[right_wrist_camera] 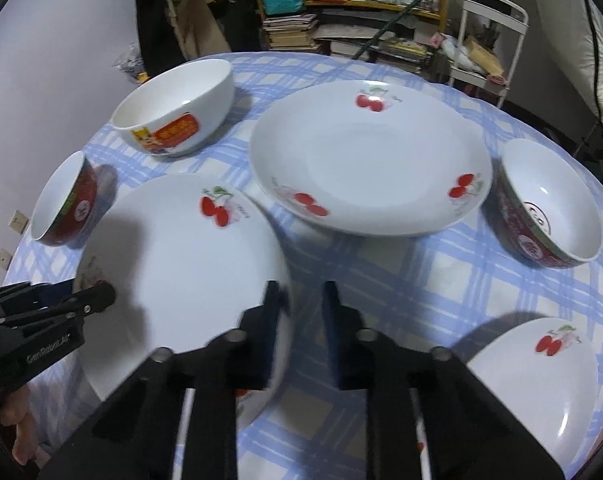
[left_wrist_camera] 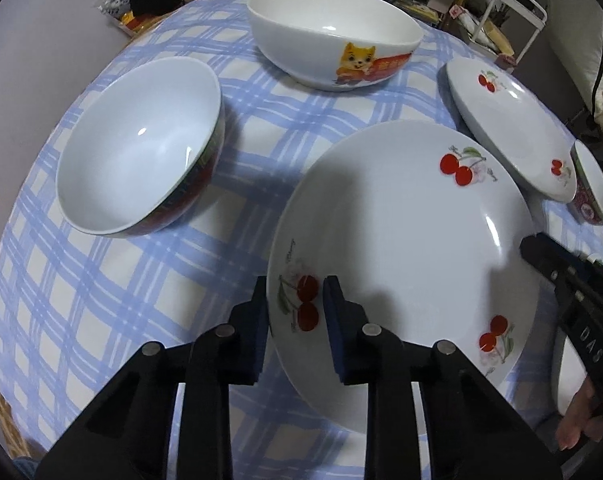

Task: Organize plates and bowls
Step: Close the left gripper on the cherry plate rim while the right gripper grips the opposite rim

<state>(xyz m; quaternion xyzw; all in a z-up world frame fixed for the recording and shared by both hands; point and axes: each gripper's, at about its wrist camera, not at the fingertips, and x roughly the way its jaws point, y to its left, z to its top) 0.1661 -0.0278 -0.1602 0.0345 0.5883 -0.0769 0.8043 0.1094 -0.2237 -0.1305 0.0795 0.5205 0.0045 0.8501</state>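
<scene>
A white cherry plate (left_wrist_camera: 401,240) lies tilted in front of my left gripper (left_wrist_camera: 295,304), whose fingers straddle its near left rim with a gap, open. It also shows in the right wrist view (right_wrist_camera: 189,264); my right gripper (right_wrist_camera: 301,308) straddles its right rim, jaws apart, slightly blurred. A second cherry plate (right_wrist_camera: 365,160) lies beyond, a third (right_wrist_camera: 537,376) at the near right. A white cat bowl (left_wrist_camera: 333,36), a red-sided bowl (left_wrist_camera: 137,160) and another red bowl (right_wrist_camera: 549,208) stand on the checked tablecloth (left_wrist_camera: 81,300).
The right gripper's tip (left_wrist_camera: 541,256) shows at the plate's right edge in the left view. Shelves with books (right_wrist_camera: 301,32) and a white cart (right_wrist_camera: 489,40) stand behind the table. A grey wall (left_wrist_camera: 29,60) is at the left.
</scene>
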